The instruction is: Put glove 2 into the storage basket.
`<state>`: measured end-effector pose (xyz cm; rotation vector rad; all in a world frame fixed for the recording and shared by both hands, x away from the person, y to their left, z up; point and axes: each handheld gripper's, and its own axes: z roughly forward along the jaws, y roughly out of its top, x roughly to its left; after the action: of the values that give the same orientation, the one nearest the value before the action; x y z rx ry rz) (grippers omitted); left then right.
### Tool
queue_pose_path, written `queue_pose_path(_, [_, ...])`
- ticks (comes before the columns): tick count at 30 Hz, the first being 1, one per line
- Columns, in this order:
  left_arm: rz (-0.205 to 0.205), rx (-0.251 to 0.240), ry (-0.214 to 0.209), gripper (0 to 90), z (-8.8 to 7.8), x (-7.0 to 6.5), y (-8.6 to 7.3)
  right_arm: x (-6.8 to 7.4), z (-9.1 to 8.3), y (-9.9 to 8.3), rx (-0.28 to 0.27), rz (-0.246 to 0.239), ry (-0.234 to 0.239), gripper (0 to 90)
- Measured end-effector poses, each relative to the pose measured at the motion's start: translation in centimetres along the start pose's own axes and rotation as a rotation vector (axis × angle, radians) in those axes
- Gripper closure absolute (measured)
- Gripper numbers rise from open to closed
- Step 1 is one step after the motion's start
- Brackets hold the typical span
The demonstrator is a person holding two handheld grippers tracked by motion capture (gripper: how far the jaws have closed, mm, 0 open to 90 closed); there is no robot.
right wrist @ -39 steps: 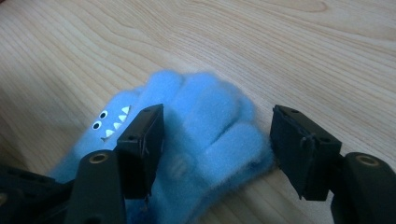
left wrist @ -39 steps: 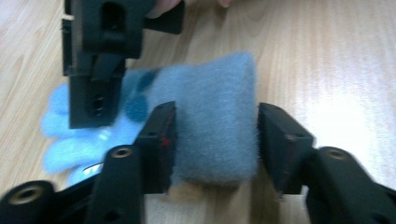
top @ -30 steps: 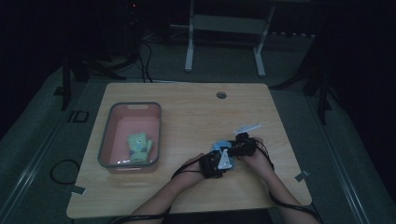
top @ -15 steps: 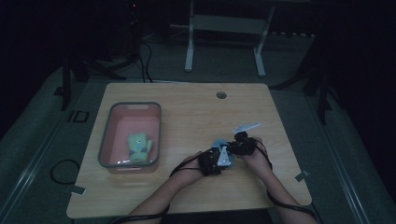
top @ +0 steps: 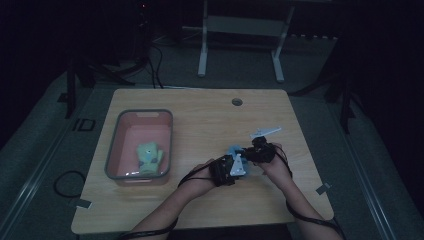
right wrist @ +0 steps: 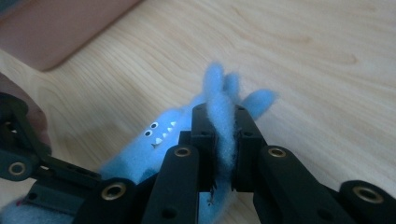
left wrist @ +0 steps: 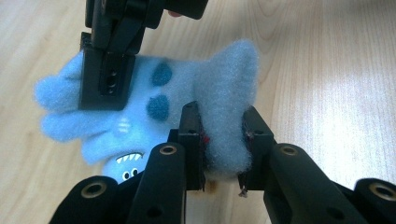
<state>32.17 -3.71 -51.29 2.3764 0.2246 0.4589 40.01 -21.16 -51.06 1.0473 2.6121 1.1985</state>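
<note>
A fuzzy blue glove [top: 234,150] with a monster face hangs just over the wooden table [top: 200,125], held between both grippers at the front right. My left gripper [left wrist: 223,121] is shut on a bunched fold of the blue glove [left wrist: 140,112]. My right gripper [right wrist: 220,116] has just been closing and pinches a thin ridge of the blue glove [right wrist: 154,144] near its fingers. In the left gripper view the right gripper [left wrist: 109,70] clamps the glove's far end. In the high view the left gripper [top: 231,169] and right gripper [top: 252,154] sit close together.
A grey-rimmed pink bin [top: 112,150] stands at the table's left and holds a green glove [top: 149,157]. The table has a cable hole [top: 237,102] near its far edge. A white frame's legs [top: 202,55] stand on the floor beyond.
Both hands have risen slightly with the blue glove between them. The right gripper has closed onto the glove.
</note>
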Motion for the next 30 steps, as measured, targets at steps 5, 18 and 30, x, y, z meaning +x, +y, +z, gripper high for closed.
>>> queue_pose_path(5, [0.015, 0.003, 0.013, 75.5, -1.2, 0.3, 0.4, 0.5, -0.6, 0.9, -0.027, -0.011, 0.008, 82.6])
queue_pose_path(18, [0.022, 0.000, 0.064, 75.6, -4.6, 1.4, 0.8, 2.0, -1.3, 4.1, -0.086, -0.015, 0.042, 82.5])
queue_pose_path(30, [0.029, 0.024, 0.110, 75.9, -7.6, 2.5, 0.7, 4.0, -1.0, 7.4, -0.100, -0.061, 0.051, 82.5])
